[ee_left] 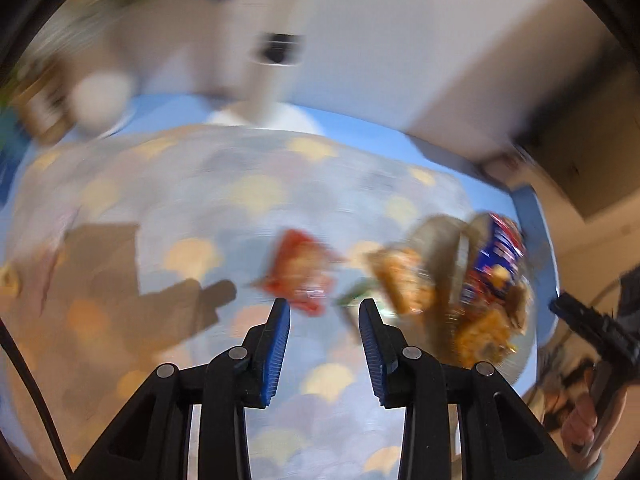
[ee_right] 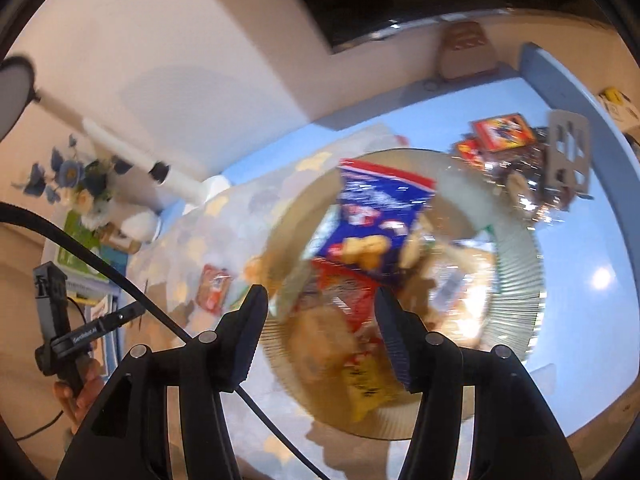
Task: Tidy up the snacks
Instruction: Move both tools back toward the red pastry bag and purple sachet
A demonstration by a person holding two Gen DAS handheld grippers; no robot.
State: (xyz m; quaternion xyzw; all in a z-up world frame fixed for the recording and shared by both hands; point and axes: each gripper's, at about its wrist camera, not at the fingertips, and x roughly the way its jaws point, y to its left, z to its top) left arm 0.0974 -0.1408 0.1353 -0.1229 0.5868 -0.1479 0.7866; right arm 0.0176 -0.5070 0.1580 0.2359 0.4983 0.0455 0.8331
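My left gripper [ee_left: 324, 308] hangs open over the patterned cloth [ee_left: 240, 184], nothing between its blue pads. Just beyond its tips lies a small red snack packet [ee_left: 304, 276], blurred. To the right stands a ribbed glass bowl [ee_left: 436, 236] full of snacks, a blue packet [ee_left: 496, 256] on top. My right gripper [ee_right: 320, 296] is open above that bowl [ee_right: 516, 264]. Below its jaws lie the blue packet [ee_right: 372, 208], a red packet [ee_right: 348, 292] and a yellow one [ee_right: 364, 388]; the pads press on none. The small red packet [ee_right: 214, 288] lies left of the bowl.
More snack packets [ee_right: 504, 136] are piled at the table's far right beside a grey stand [ee_right: 568, 152]. A vase of blue flowers [ee_right: 76, 176], a white lamp pole [ee_right: 132, 148] and books [ee_right: 76, 240] crowd the far left. A black cable [ee_right: 120, 272] crosses the cloth.
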